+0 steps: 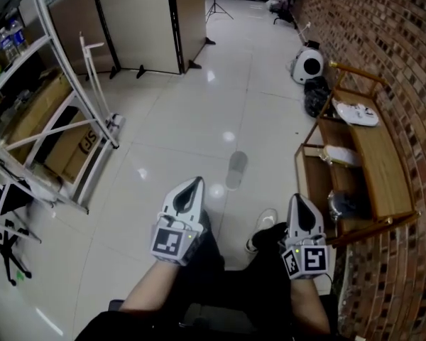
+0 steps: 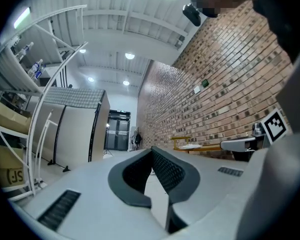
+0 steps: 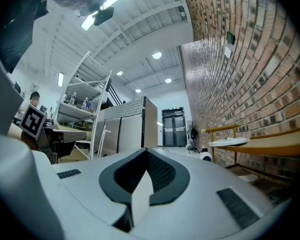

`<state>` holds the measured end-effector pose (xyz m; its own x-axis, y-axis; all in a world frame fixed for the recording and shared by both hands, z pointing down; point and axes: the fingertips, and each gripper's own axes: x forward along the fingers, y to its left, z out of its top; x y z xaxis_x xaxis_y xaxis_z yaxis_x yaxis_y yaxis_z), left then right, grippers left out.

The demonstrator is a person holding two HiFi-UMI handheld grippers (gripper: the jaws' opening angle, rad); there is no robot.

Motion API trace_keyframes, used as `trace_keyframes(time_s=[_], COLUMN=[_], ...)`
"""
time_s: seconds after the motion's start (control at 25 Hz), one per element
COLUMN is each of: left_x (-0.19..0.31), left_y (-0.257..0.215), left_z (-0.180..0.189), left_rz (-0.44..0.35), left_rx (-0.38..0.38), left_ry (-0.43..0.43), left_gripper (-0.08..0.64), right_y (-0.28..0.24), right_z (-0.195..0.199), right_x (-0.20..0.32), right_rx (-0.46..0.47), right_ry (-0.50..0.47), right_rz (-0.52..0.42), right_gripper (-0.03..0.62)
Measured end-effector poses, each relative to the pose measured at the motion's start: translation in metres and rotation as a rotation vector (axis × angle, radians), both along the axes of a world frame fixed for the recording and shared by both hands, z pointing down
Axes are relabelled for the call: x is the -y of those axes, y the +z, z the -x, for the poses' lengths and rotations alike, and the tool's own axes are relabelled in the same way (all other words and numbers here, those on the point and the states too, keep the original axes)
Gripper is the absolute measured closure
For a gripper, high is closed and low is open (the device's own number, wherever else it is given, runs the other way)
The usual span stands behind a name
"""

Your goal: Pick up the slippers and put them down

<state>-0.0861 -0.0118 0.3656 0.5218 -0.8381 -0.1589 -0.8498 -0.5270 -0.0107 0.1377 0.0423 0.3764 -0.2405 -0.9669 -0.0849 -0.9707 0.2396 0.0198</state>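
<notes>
A pair of white slippers point(image 1: 358, 114) lies on the top board of a wooden rack point(image 1: 383, 169) against the brick wall at the right. They also show small in the left gripper view point(image 2: 191, 146) and in the right gripper view point(image 3: 229, 142). My left gripper point(image 1: 197, 181) and right gripper point(image 1: 297, 199) hang side by side over the person's lap, well short of the rack. Both point out level across the floor. The left gripper's jaws point(image 2: 151, 149) are shut with nothing between them. The right gripper's jaws point(image 3: 146, 150) also meet at the tips, empty.
The rack's lower shelf holds a white item point(image 1: 341, 155) and a dark one point(image 1: 348, 204). A white metal shelving frame point(image 1: 64, 84) with cardboard boxes stands at the left. Beige partition panels point(image 1: 138, 20) are behind it. A white round device point(image 1: 309, 66) sits by the wall.
</notes>
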Motion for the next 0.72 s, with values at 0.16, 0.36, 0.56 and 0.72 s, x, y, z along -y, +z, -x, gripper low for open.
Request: trace_keyframes(time_s=[0.16, 0.36, 0.56, 0.72], left_x=[-0.029, -0.045, -0.053, -0.050], left_y=[0.011, -0.006, 0.002, 0.006], left_z=[0.001, 0.007, 0.016, 0.027], left_rz=[0.039, 0.036, 0.062, 0.109], left_rx=[0.039, -0.006, 0.004, -0.011], left_ry=[0.033, 0.015, -0.009, -0.037], left_gripper=[0.560, 0.560, 0.560, 0.560], right_y=[0.003, 0.000, 0.017, 0.025], right_z=[-0.019, -0.048, -0.060, -0.061], right_x=[-0.033, -0.057, -0.071, -0.070], right_rx=[0.027, 0.090, 0.101, 0.112], right_ry=[0.025, 0.064, 0.120, 0.126], right_rz=[0.004, -0.007, 0.049, 0.081], right_gripper=[0.583, 0.583, 0.584, 0.583])
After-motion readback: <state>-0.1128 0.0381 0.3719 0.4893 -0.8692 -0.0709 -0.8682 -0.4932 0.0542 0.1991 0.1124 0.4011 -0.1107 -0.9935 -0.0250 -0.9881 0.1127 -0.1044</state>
